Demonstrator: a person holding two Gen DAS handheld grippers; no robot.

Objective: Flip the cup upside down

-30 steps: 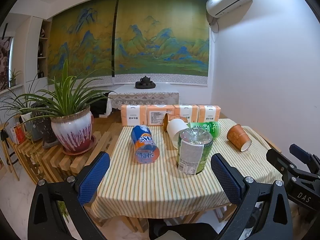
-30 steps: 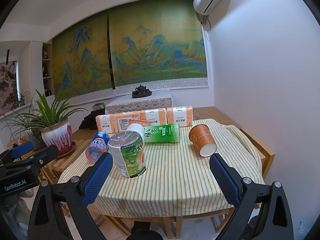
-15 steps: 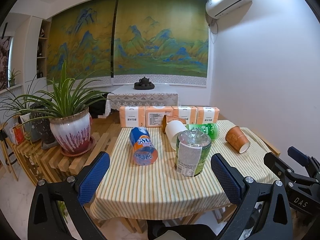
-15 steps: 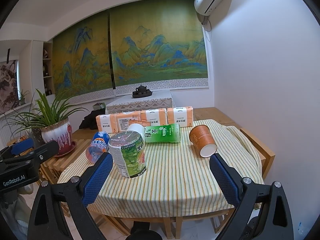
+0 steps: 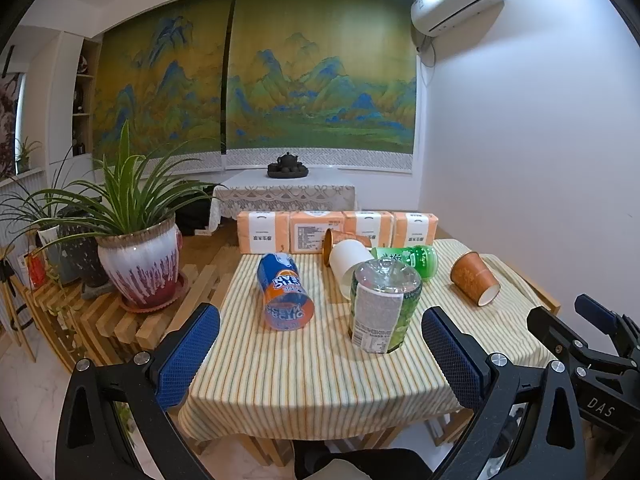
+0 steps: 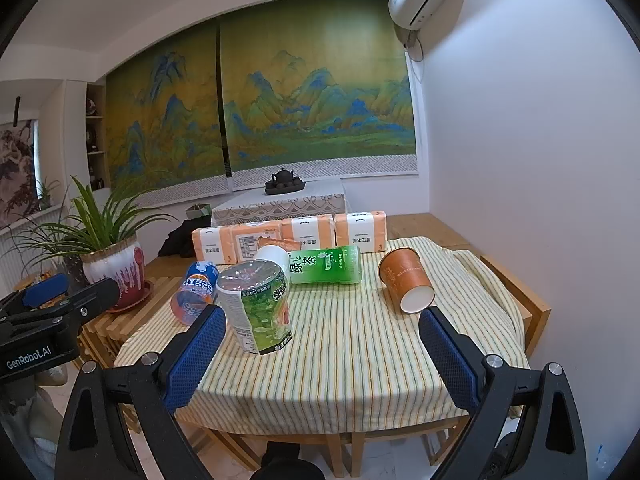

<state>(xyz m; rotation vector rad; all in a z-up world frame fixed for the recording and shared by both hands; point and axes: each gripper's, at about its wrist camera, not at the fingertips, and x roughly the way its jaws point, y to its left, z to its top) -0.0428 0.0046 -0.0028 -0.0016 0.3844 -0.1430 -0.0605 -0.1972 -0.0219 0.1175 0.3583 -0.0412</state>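
Both sets of fingers wide open, holding nothing. Right gripper [image 6: 320, 356] low at the near edge of the table [image 6: 340, 380], left gripper [image 5: 320, 354] beside it at the same edge. Well short of the cup [image 6: 406, 282] for now.

Best done with the right gripper, by the look of it, since the cup is on that side. Go in slow over the striped cloth. Keep away from the green can [image 6: 256, 308] and the green bottle [image 6: 326, 266] on the left. Close the fingers softly on the cup's sides, near the middle. Paper, so no hard squeeze. Lift, turn the open end down, set it flat.

Orange-brown cup, white inside. Tipped over on the right part of the table, open end toward the near side. Nothing touching it. Looks empty and light, likely to roll if bumped.
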